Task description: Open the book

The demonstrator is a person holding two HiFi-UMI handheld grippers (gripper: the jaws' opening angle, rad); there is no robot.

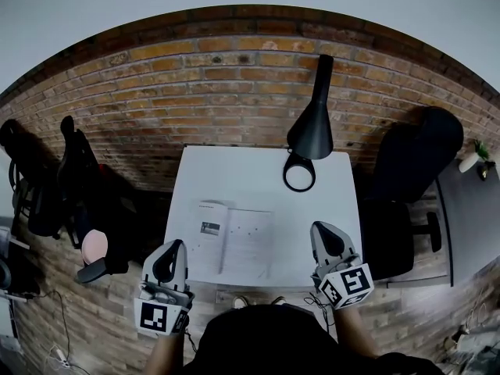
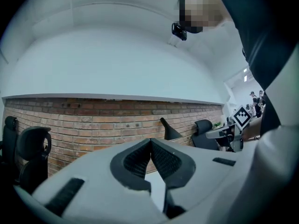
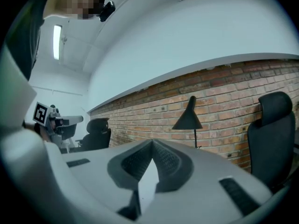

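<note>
The book [image 1: 233, 243] lies open and flat on the white table [image 1: 234, 174], near its front edge, with white pages facing up. My left gripper [image 1: 173, 246] hangs at the book's left front corner, above the table edge. Its jaws are shut with nothing between them, the dark pads meeting at the tips [image 2: 150, 141]. My right gripper [image 1: 322, 229] is to the right of the book, also near the front edge. Its jaws meet at the tips [image 3: 152, 143] and hold nothing. Both grippers point level toward the brick wall, and neither gripper view shows the book.
A black cone-shaped desk lamp [image 1: 312, 127] stands at the table's far right, by the brick wall [image 1: 234, 76]. One black office chair [image 1: 74, 170] stands left of the table and another [image 1: 414, 162] to its right. The floor is wood.
</note>
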